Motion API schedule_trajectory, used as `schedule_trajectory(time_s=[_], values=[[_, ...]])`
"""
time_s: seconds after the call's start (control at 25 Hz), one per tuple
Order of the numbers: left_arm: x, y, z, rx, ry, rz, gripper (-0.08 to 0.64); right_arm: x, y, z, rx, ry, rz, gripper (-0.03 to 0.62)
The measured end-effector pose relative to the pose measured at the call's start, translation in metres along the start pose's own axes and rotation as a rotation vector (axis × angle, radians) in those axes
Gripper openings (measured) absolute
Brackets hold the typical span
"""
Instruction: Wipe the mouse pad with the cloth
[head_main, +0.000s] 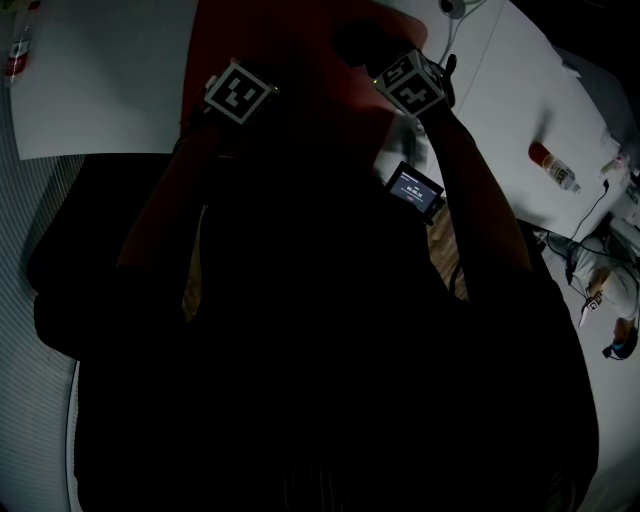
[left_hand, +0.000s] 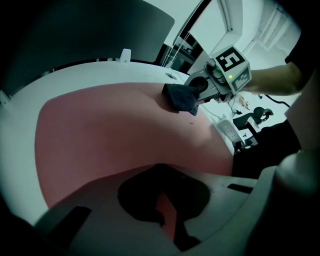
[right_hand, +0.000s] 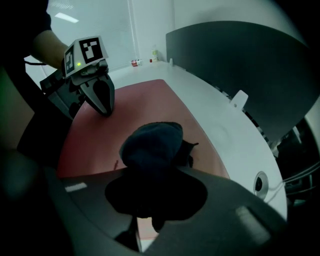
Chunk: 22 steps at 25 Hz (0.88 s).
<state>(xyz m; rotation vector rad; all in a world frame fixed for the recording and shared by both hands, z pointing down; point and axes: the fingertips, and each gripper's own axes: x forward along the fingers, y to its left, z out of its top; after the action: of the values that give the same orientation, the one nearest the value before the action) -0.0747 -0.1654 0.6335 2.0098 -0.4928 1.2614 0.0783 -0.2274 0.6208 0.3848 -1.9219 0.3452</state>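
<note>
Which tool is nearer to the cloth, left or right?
Right. The right tool grips the cloth; the left tool is apart from it, above the mouse pad.

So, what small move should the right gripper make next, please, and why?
Probably sweep the right gripper, shut on the cloth, across the mouse pad toward the left gripper: the cloth sits by one edge and most of the pad lies bare.

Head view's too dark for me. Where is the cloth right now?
The cloth is bunched in the right claw, centre of the right gripper view, over the red mouse pad's right side.
</note>
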Motion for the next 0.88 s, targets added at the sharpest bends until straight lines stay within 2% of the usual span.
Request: schedule_trajectory(time_s=[0.12, 0.24, 0.4, 0.48, 0.56, 0.64, 0.68, 0.76, 0.88], values=[[0.001, 0.000, 0.001, 0.010, -0.001, 0.011, 0.005, 0.002, 0.005, 0.001, -0.015, 0.034, -0.017, 0.069], [0.000, 0.000, 0.000, 0.006, 0.000, 0.016, 0.005, 0.006, 0.045, 0.009, -0.098, 0.057, 0.011, 0.069], [0.000, -0.002, 0.002, 0.005, -0.004, 0.012, 0.005, 0.015, 0.136, 0.009, -0.295, 0.083, 0.106, 0.067], [0.001, -0.001, 0.002, 0.002, -0.011, 0.007, 0.005, 0.018, 0.164, 0.009, -0.373, 0.099, 0.152, 0.067], [0.001, -0.002, 0.004, -0.003, -0.024, 0.004, 0.005, 0.018, 0.170, 0.008, -0.352, 0.089, 0.221, 0.067], [0.002, -0.003, 0.006, -0.010, -0.026, 0.000, 0.005, 0.016, 0.153, 0.008, -0.263, 0.064, 0.265, 0.064], [0.001, -0.003, 0.007, -0.007, -0.025, 0.001, 0.005, 0.016, 0.135, 0.009, -0.236, 0.057, 0.245, 0.064], [-0.001, -0.002, 0.005, -0.004, -0.020, 0.001, 0.005, 0.015, 0.082, 0.013, -0.197, 0.049, 0.145, 0.066], [-0.001, -0.002, 0.003, -0.004, -0.028, 0.006, 0.005, 0.006, -0.006, 0.008, -0.051, 0.066, 0.001, 0.067]])
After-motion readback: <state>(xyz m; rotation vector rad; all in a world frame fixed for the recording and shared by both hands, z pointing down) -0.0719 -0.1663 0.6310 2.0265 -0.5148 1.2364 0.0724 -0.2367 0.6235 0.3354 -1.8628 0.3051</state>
